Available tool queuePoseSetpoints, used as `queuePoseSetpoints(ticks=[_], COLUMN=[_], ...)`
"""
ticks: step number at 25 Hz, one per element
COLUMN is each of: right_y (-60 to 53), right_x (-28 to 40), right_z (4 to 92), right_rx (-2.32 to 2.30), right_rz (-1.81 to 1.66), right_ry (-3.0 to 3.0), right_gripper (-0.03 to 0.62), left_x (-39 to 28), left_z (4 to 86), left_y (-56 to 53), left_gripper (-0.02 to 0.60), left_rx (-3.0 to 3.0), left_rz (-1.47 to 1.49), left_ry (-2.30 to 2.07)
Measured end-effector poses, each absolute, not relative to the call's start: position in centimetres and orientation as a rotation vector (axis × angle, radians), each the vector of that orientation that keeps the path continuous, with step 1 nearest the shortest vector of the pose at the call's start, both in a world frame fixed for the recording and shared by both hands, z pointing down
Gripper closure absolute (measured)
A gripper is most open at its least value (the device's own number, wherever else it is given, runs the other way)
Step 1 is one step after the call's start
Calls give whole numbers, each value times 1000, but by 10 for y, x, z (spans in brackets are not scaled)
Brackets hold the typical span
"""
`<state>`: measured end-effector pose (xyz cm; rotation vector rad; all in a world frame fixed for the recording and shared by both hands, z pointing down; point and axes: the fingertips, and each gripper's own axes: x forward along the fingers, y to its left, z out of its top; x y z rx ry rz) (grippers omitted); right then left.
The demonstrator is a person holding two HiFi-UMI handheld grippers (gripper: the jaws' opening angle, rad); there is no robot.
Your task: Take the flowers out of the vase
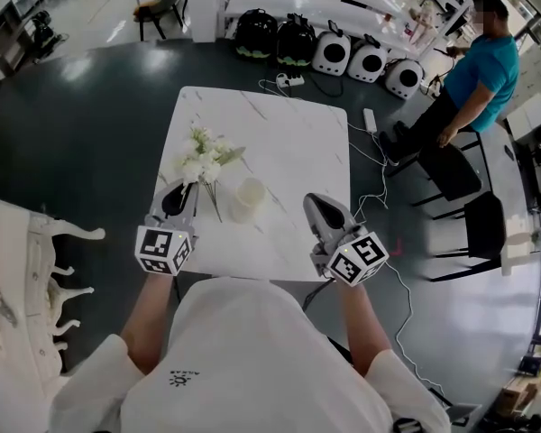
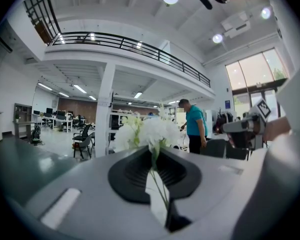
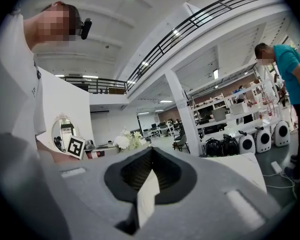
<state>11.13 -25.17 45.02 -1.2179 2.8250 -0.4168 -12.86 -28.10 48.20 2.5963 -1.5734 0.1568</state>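
Now | left gripper point(image 1: 187, 192) clamped on white green-stemmed flowers point(image 1: 201, 159) | right gripper point(image 1: 316, 201) jaws together, lower edge of white marble table point(image 1: 288, 133)

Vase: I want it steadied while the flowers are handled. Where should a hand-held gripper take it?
Probably pinch the vase wall at its open rim, from the side of the right hand-held gripper: it stands upright, and the flowers and left hand-held gripper crowd its left.

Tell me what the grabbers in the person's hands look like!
Each is a pale grey shell, the left gripper and right gripper, with black ribbed pads inside. A white cube printed with black square markers sits on each. The person wears a white short-sleeved shirt.
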Motion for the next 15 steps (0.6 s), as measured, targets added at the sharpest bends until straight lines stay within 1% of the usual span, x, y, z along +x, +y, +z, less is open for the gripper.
queuePoseSetpoints(ticks=[15], right_y=[-246], right_x=[118], right_z=[450], right_rx=[-1240], right_rz=[-416], right_ry=[2795], right_gripper=[594], left_x=[-122], left_z=[478], left_y=[-280], left_gripper=[577], left_rx=[2618], left_rz=[160], left_ry=[-1551])
